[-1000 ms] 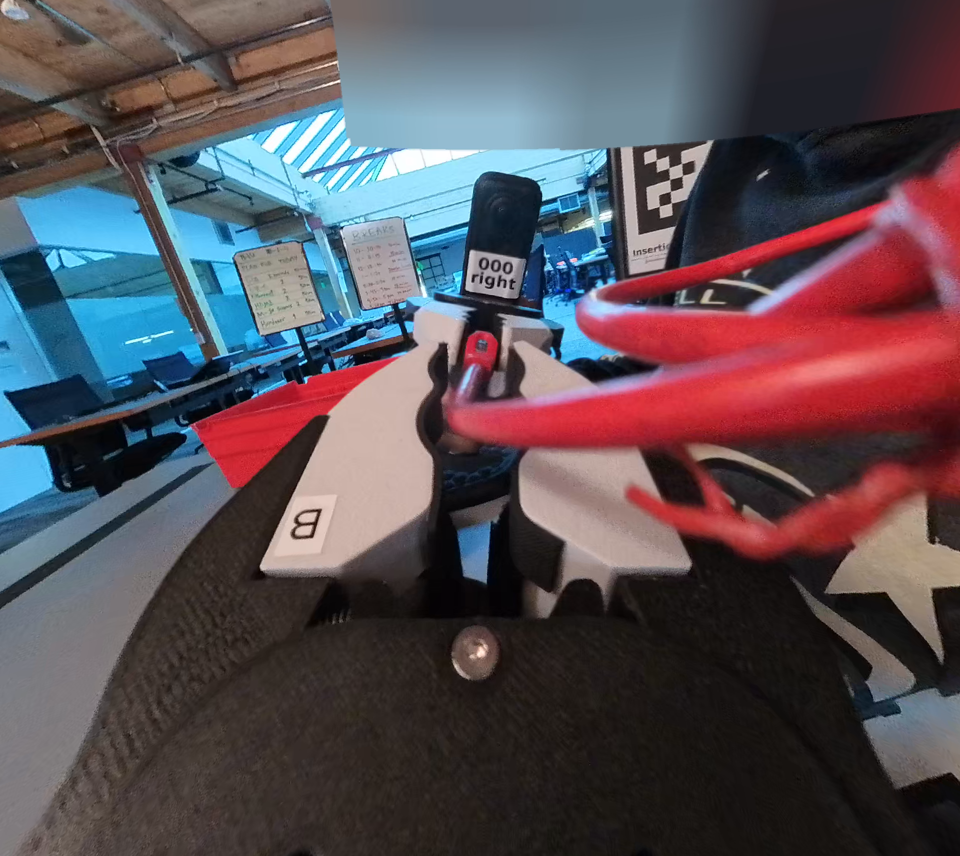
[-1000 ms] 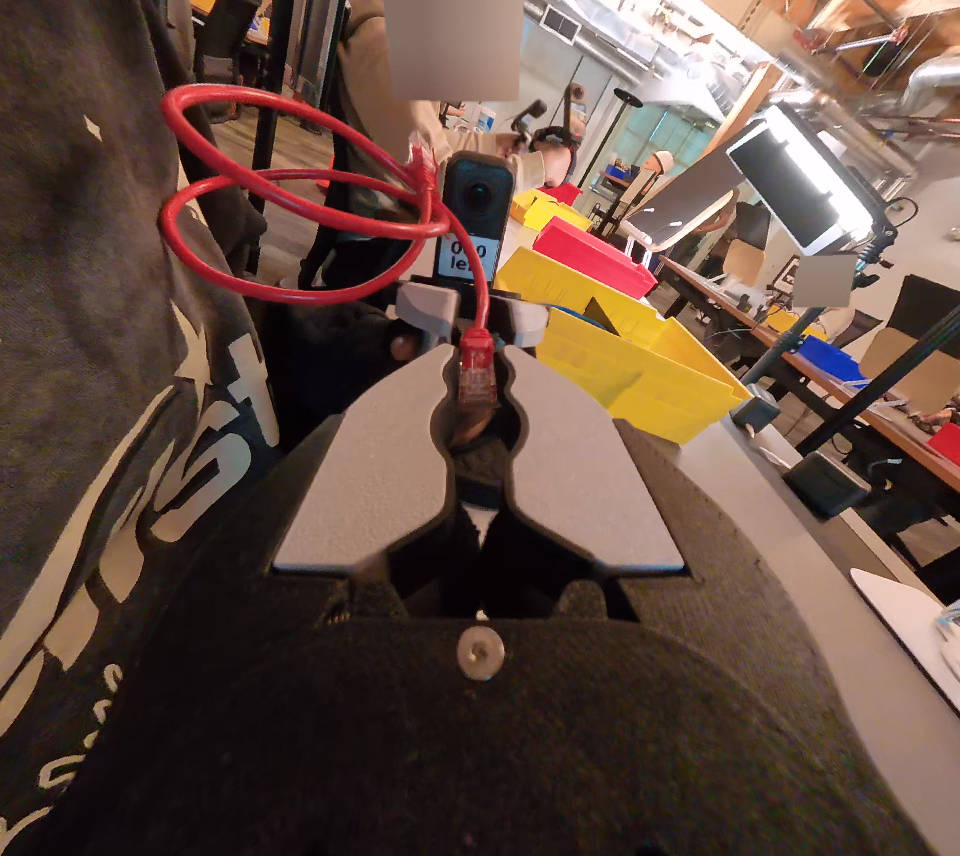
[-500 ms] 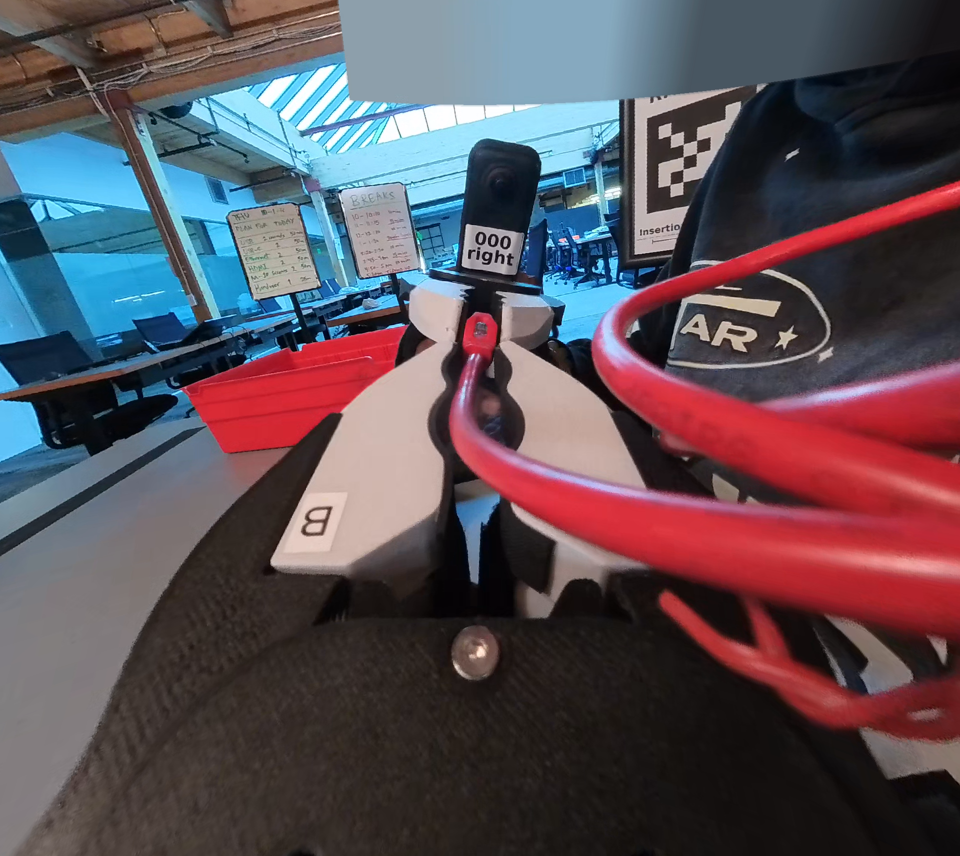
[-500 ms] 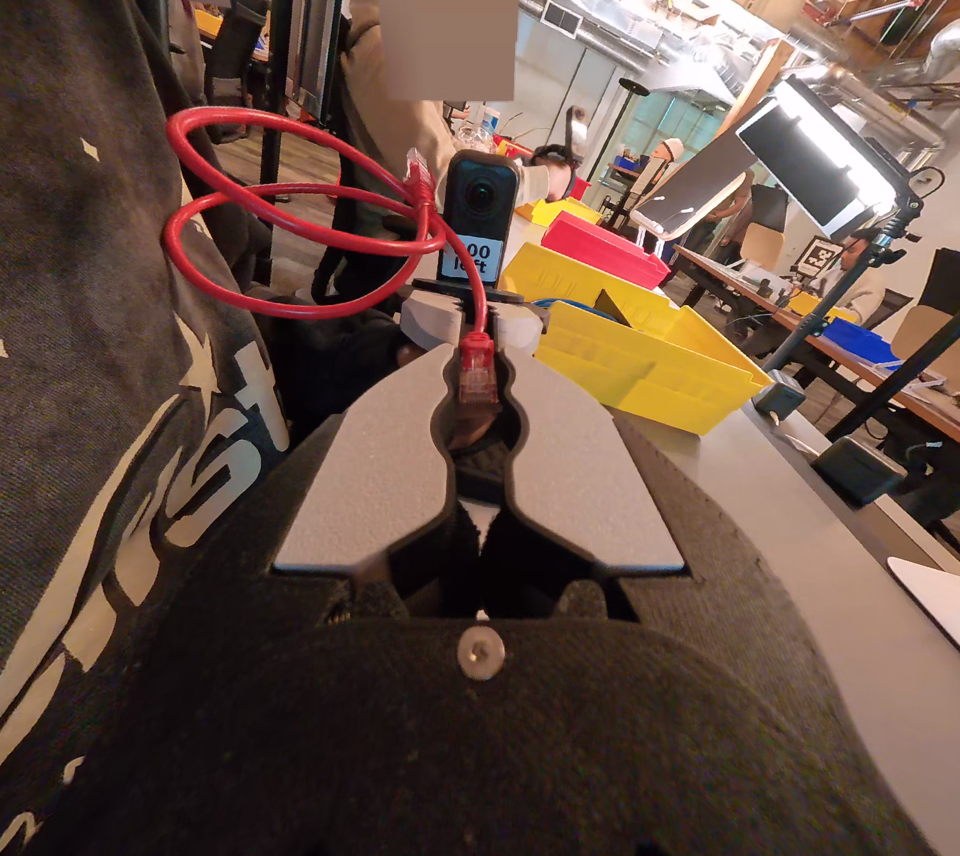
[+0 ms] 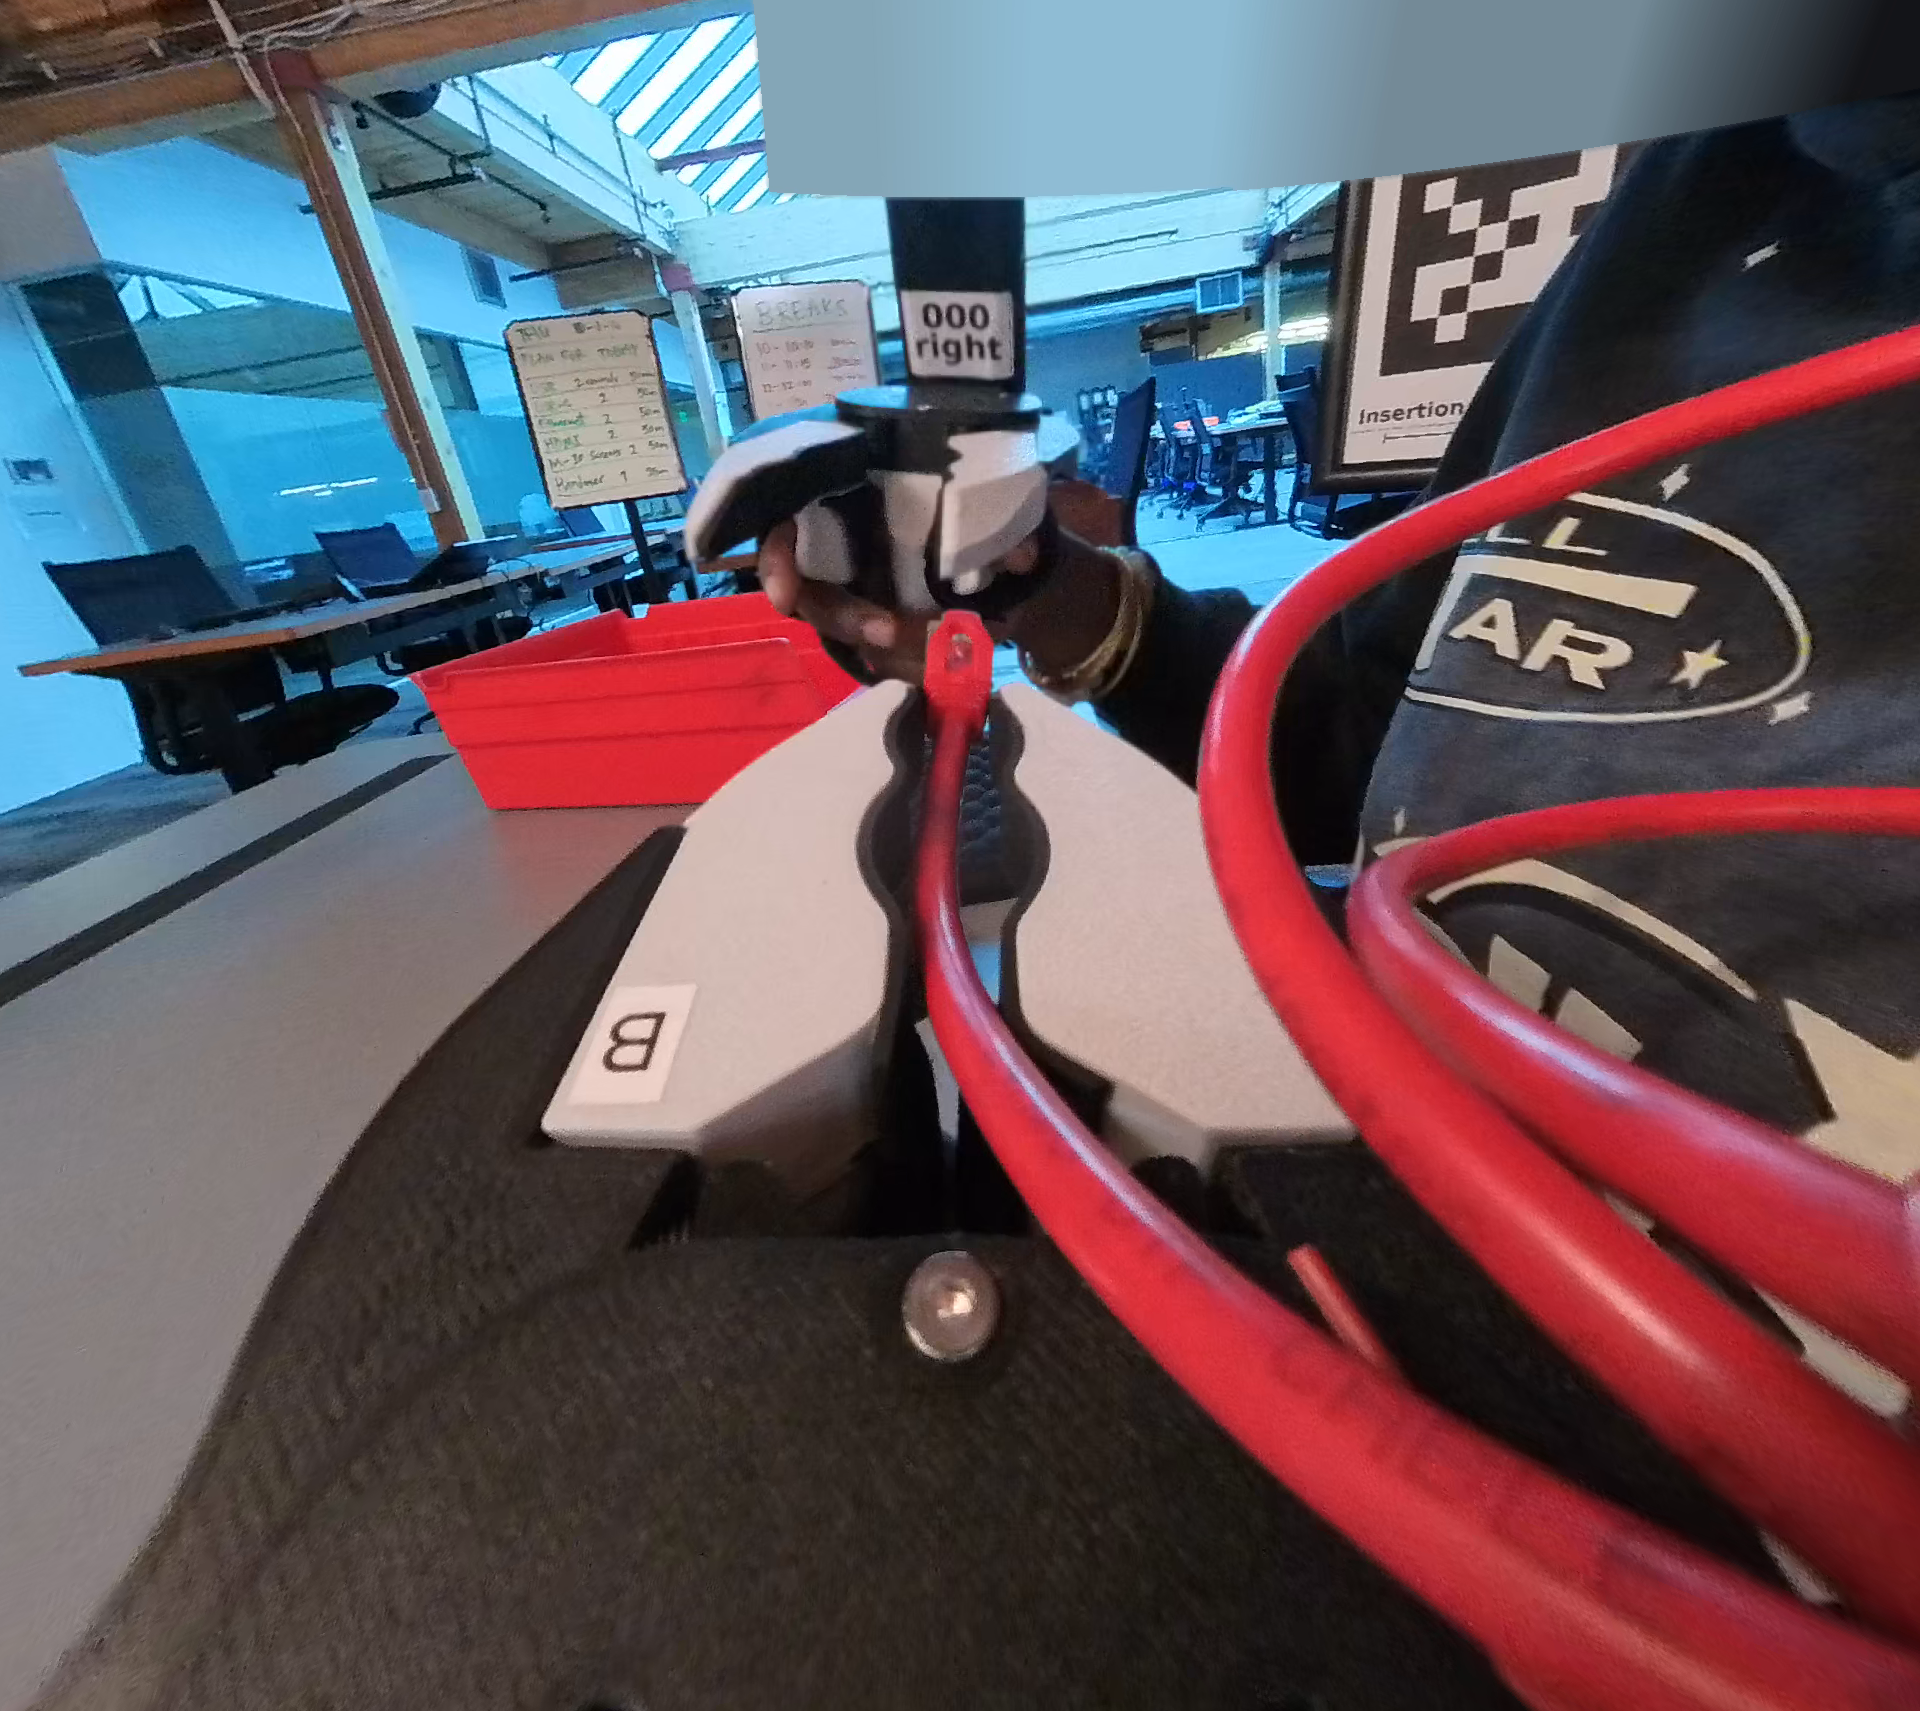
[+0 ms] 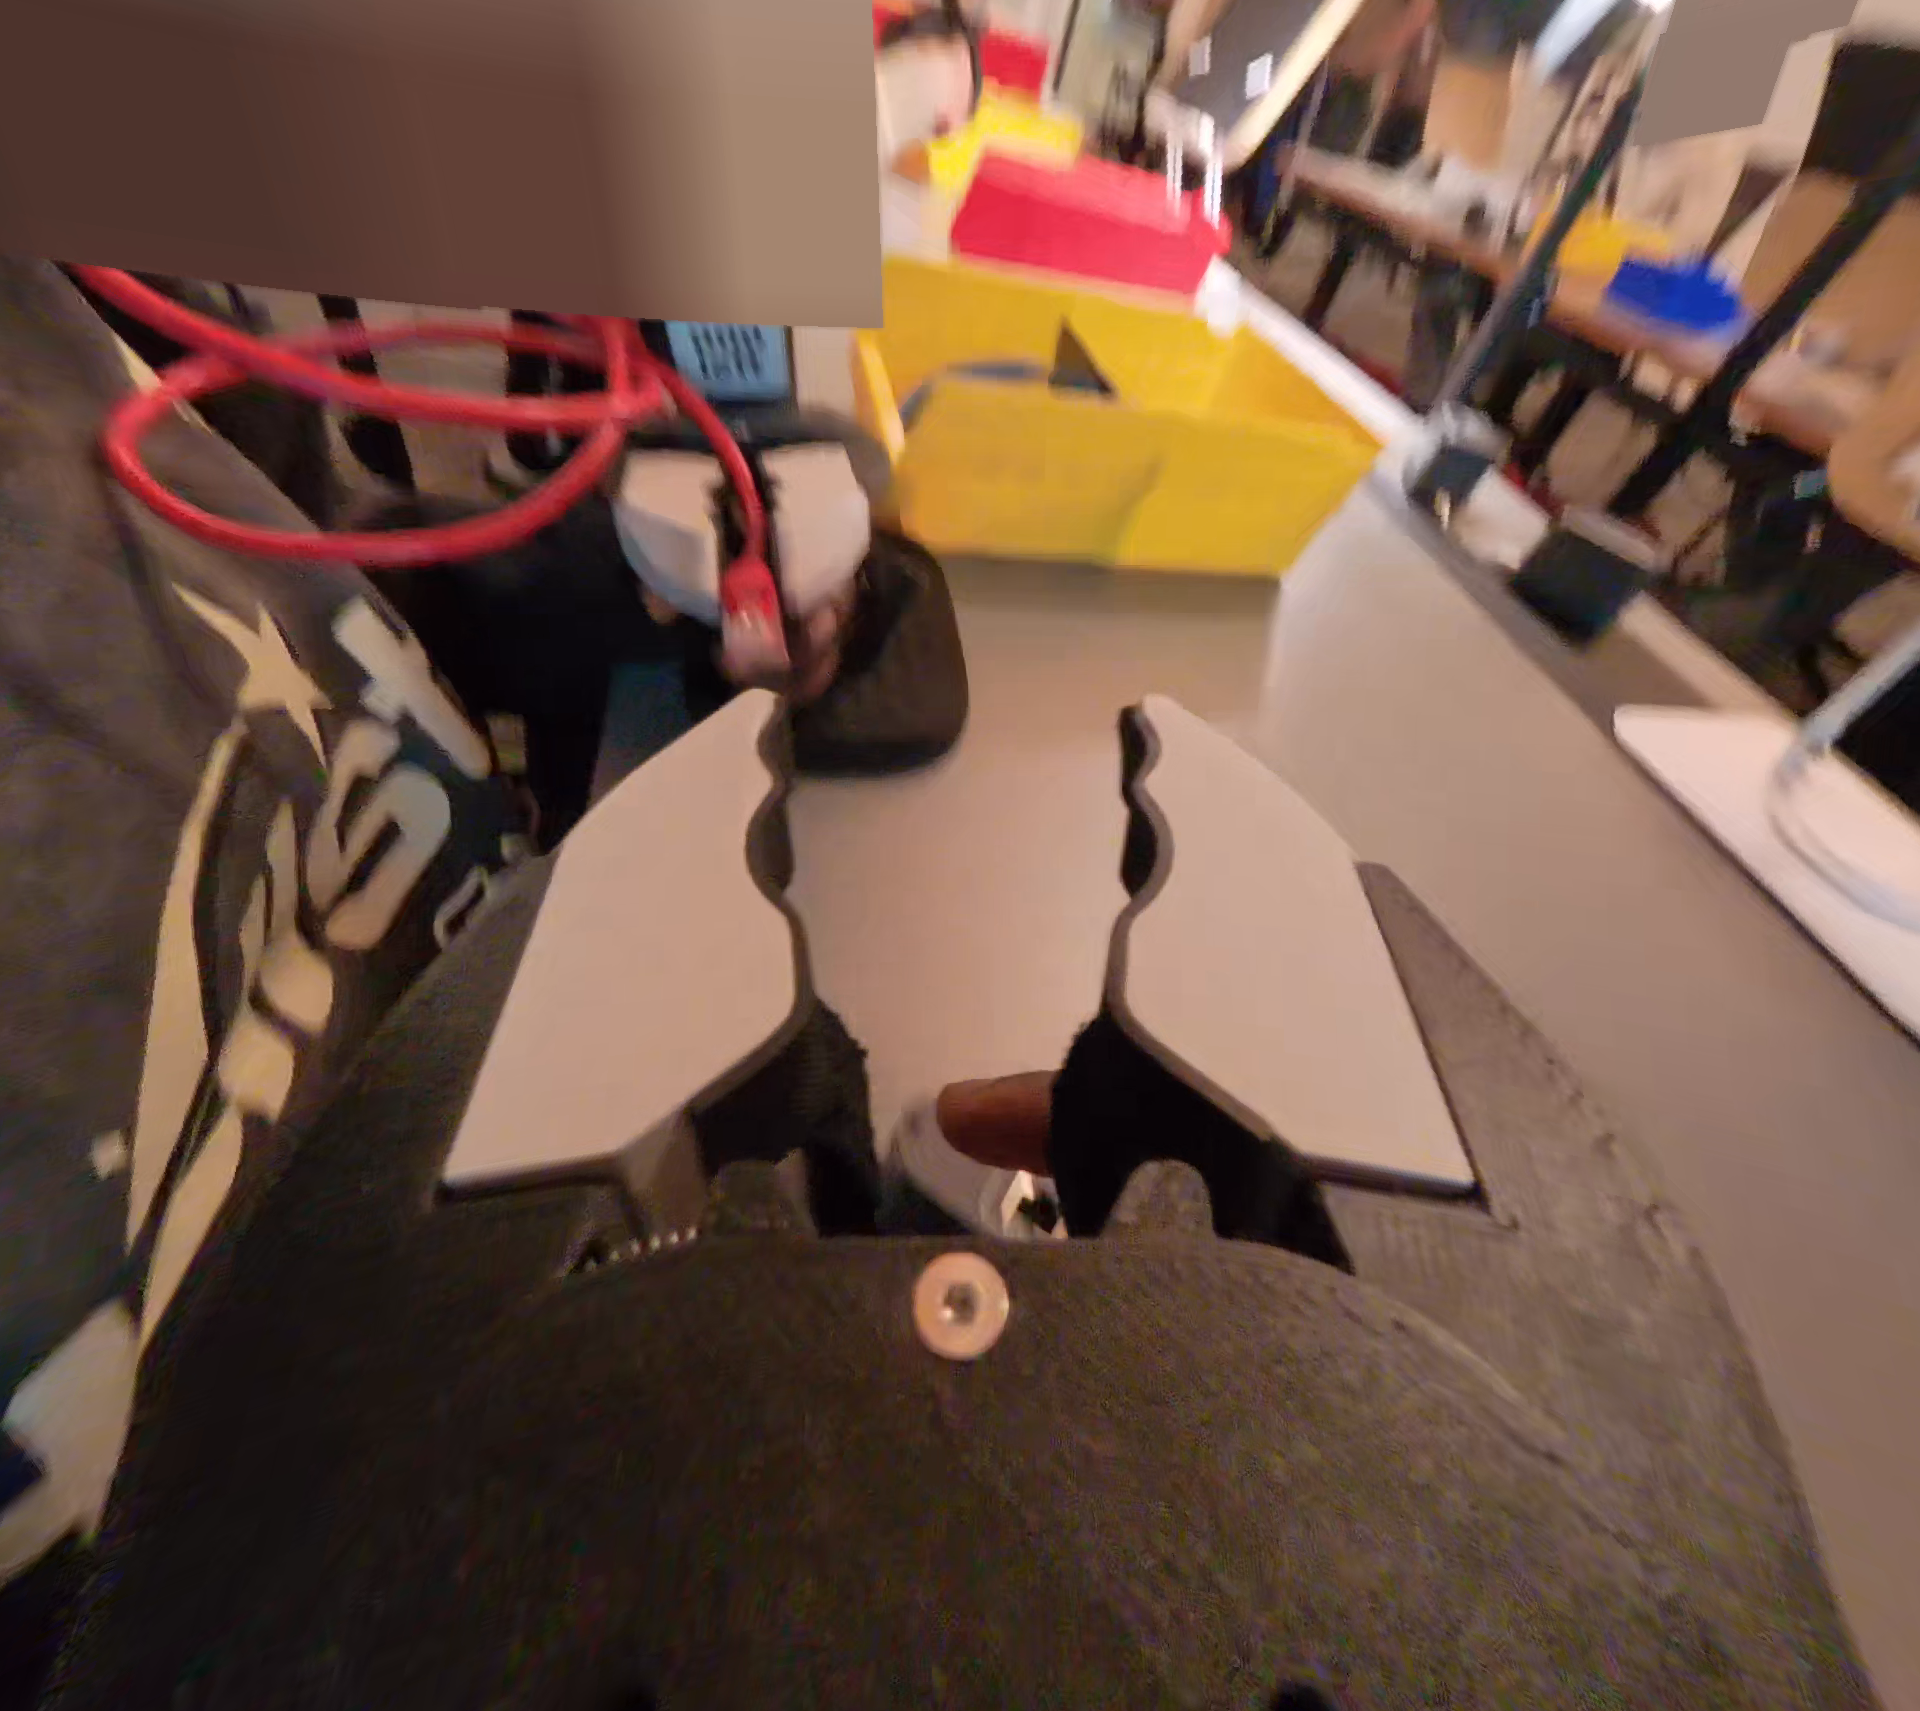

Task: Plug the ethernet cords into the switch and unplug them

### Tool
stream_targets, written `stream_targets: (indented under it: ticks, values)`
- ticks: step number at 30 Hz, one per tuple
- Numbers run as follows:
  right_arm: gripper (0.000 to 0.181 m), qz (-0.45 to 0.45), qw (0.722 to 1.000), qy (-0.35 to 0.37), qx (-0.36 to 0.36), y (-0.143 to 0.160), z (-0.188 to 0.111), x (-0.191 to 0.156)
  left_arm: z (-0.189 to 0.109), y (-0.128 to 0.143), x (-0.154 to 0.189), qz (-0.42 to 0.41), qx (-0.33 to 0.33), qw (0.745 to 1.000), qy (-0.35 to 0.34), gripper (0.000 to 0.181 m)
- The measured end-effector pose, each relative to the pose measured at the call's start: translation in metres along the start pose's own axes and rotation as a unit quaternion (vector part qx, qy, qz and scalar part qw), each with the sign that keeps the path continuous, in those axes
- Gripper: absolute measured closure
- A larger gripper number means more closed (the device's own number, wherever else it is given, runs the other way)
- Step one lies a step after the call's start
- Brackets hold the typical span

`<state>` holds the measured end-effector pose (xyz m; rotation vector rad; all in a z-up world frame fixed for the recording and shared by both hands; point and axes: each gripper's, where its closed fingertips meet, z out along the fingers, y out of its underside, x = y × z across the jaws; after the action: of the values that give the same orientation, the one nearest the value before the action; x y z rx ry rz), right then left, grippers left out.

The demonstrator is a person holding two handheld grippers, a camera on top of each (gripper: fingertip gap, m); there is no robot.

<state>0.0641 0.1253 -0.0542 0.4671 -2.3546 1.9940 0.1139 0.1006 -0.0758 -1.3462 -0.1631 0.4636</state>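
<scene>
My left gripper [image 5: 951, 695] is shut on a red ethernet cord [image 5: 1221, 788]; its plug [image 5: 956, 653] sticks out past the fingertips and the cord loops back to the right against a person's dark shirt. My right gripper [image 6: 951, 711] is open and empty over the grey table [image 6: 1039, 830], its view blurred. In the right wrist view the left gripper [image 6: 743, 539] holds the cord [image 6: 312, 534], plug [image 6: 753, 612] pointing down. In the left wrist view the right gripper [image 5: 873, 518] is held in a hand beyond the plug. No switch is in view.
A red bin [image 5: 623, 705] stands on the table [image 5: 208, 986] ahead of the left gripper. A yellow bin [image 6: 1091, 456] with a red bin [image 6: 1081, 217] behind it stands ahead of the right gripper. A black box [image 6: 1579, 570] and a white base [image 6: 1766, 809] lie at right. Across from one pair of fingers to the other is roughly 7 cm.
My right gripper has opened, let go of the plug and drawn away from it to the right. My left gripper still holds the cord.
</scene>
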Motion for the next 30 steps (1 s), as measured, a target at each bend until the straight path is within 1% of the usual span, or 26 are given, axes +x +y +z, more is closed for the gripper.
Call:
stream_targets:
  ticks: [1,2,3,5,6,7,10,12,15,18,19,20,21,22,23,25,26,28,29,30]
  values:
    - [0.114,-0.001,0.999,-0.007,-0.043,0.012,-0.004,0.001,0.0,0.001,-0.001,-0.003,-0.001,1.0,-0.002,0.169]
    - [0.113,-0.014,0.996,-0.025,-0.084,0.023,-0.008,-0.002,0.0,0.001,-0.001,-0.005,-0.001,1.0,0.0,0.174]
    - [0.114,-0.037,0.992,-0.034,-0.116,0.032,-0.011,-0.004,0.0,0.0,-0.001,-0.007,0.0,1.0,0.0,0.174]
    - [0.114,-0.086,0.977,-0.049,-0.187,0.051,-0.018,-0.006,0.0,0.0,-0.002,-0.009,0.001,1.0,0.0,0.174]
    - [0.116,-0.103,0.966,-0.065,-0.226,0.061,-0.021,-0.006,0.0,0.001,-0.001,-0.008,0.0,1.0,0.002,0.168]
    - [0.12,-0.12,0.954,-0.077,-0.264,0.071,-0.024,-0.004,0.0,0.002,0.0,-0.006,-0.003,1.0,0.004,0.174]
    - [0.123,-0.158,0.904,-0.137,-0.372,0.104,-0.03,-0.001,0.002,0.005,-0.001,-0.009,-0.015,1.0,0.003,0.174]
    - [0.123,-0.18,0.865,-0.174,-0.435,0.126,-0.033,0.003,0.002,0.007,-0.002,-0.014,-0.019,1.0,0.002,0.174]
    - [0.127,-0.236,0.813,-0.216,-0.486,0.147,-0.033,0.008,0.002,0.008,-0.003,-0.027,-0.022,0.999,0.004,0.172]
    - [0.145,-0.296,0.766,-0.24,-0.518,0.164,-0.03,0.016,0.002,0.009,-0.004,-0.036,-0.025,0.999,0.005,0.171]
    - [0.146,-0.321,0.755,-0.242,-0.518,0.168,-0.028,0.018,0.002,0.01,-0.004,-0.039,-0.026,0.999,0.004,0.171]
    - [0.148,-0.333,0.751,-0.244,-0.516,0.168,-0.028,0.018,0.002,0.011,-0.005,-0.041,-0.028,0.999,0.003,0.172]
    - [0.152,-0.333,0.753,-0.238,-0.515,0.166,-0.028,0.018,0.002,0.011,-0.005,-0.043,-0.029,0.999,0.002,0.172]
    - [0.156,-0.33,0.761,-0.225,-0.511,0.165,-0.027,0.019,0.002,0.011,-0.006,-0.046,-0.029,0.999,0.002,0.171]
    - [0.157,-0.33,0.773,-0.209,-0.5,0.163,-0.027,0.02,0.002,0.011,-0.007,-0.05,-0.029,0.998,0.0,0.171]
    - [0.156,-0.342,0.802,-0.164,-0.462,0.157,-0.024,0.024,0.0,0.01,-0.012,-0.067,-0.024,0.997,-0.012,0.171]
    - [0.156,-0.343,0.824,-0.132,-0.431,0.15,-0.021,0.026,-0.001,0.009,-0.017,-0.081,-0.019,0.996,-0.025,0.17]
    - [0.157,-0.333,0.88,-0.064,-0.334,0.126,-0.014,0.028,-0.004,0.006,-0.024,-0.124,-0.004,0.992,-0.029,0.17]
    - [0.156,-0.328,0.905,-0.029,-0.268,0.109,-0.012,0.028,-0.006,0.005,-0.025,-0.151,0.005,0.988,-0.022,0.17]
    - [0.156,-0.328,0.924,0.004,-0.196,0.09,-0.011,0.026,-0.006,0.004,-0.026,-0.18,0.015,0.983,-0.017,0.17]
